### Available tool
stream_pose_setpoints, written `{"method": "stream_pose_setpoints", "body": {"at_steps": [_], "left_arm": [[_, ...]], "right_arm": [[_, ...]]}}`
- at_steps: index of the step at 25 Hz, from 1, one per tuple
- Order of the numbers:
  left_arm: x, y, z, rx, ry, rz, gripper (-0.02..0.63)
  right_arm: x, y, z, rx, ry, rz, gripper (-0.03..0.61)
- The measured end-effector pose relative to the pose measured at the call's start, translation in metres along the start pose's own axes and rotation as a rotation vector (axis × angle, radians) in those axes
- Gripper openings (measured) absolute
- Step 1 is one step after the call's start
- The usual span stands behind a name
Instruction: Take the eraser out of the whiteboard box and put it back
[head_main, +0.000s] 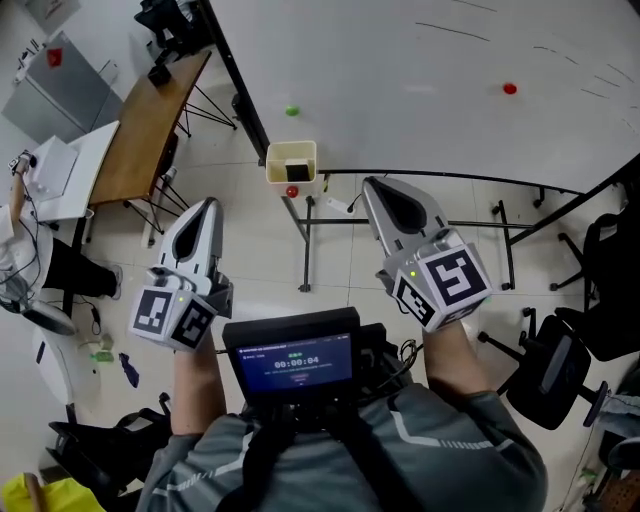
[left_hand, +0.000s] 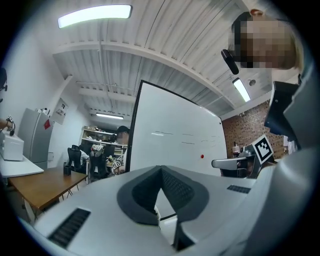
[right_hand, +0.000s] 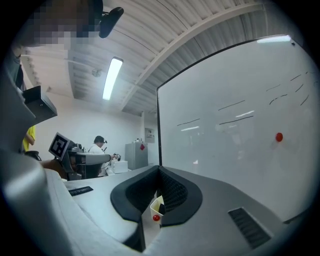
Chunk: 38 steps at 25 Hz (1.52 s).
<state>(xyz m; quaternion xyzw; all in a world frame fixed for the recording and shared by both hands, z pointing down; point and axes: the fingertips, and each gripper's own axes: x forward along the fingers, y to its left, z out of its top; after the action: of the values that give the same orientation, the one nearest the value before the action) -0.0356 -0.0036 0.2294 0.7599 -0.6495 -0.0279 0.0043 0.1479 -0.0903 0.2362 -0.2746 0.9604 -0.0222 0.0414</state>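
Note:
A cream whiteboard box (head_main: 291, 163) hangs at the lower left corner of the whiteboard (head_main: 420, 80), with a red magnet (head_main: 291, 191) on its front. Something dark, the eraser (head_main: 297, 172), shows inside it. In the right gripper view the box (right_hand: 155, 206) appears small, straight ahead past the jaw tips. My left gripper (head_main: 207, 204) and right gripper (head_main: 372, 186) are held level side by side, well short of the box. Both are shut and hold nothing. The left gripper view looks at the whiteboard's edge (left_hand: 134, 125).
The whiteboard stands on a black tubular frame (head_main: 420, 222) with legs on the tiled floor. It carries a green magnet (head_main: 291, 111) and a red magnet (head_main: 509, 88). A wooden table (head_main: 145, 125) is at left, a black chair (head_main: 550, 370) at right, a seated person (head_main: 40, 265) at far left.

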Motion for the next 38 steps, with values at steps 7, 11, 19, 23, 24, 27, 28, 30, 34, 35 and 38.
{"method": "stream_pose_setpoints", "body": {"at_steps": [7,11,19,23,24,27,28,30,34,35,38], "left_arm": [[0.028,0.061,-0.006,0.032,0.015,-0.017,0.032],[0.044,0.109,-0.007,0.046,-0.002,-0.077,0.032],[0.061,0.22,0.002,0.032,-0.019,-0.214,0.032],[0.065,0.261,0.003,0.022,-0.025,-0.262,0.032],[0.066,0.269,0.002,0.018,-0.026,-0.27,0.032],[0.07,0.295,-0.005,-0.006,-0.022,-0.285,0.032],[0.072,0.302,-0.008,-0.024,-0.023,-0.284,0.032],[0.079,0.311,-0.011,-0.052,-0.032,-0.283,0.032],[0.095,0.314,-0.01,-0.061,-0.031,-0.285,0.032],[0.098,0.314,-0.01,-0.068,-0.031,-0.281,0.032],[0.11,0.301,-0.008,-0.062,-0.038,-0.269,0.032]], "right_arm": [[0.067,0.001,-0.01,-0.017,0.028,-0.042,0.023],[0.111,0.002,-0.023,-0.021,0.039,-0.116,0.023],[0.199,0.027,-0.027,0.008,0.024,-0.292,0.023],[0.232,0.044,-0.028,-0.009,0.048,-0.35,0.023],[0.24,0.046,-0.028,-0.015,0.049,-0.36,0.023],[0.261,0.054,-0.032,-0.026,0.054,-0.387,0.025],[0.265,0.056,-0.034,-0.028,0.059,-0.395,0.024],[0.271,0.057,-0.037,-0.032,0.073,-0.405,0.023],[0.283,0.049,-0.035,-0.045,0.087,-0.398,0.025],[0.285,0.046,-0.034,-0.047,0.089,-0.393,0.026],[0.283,0.031,-0.03,-0.053,0.089,-0.382,0.033]]}}
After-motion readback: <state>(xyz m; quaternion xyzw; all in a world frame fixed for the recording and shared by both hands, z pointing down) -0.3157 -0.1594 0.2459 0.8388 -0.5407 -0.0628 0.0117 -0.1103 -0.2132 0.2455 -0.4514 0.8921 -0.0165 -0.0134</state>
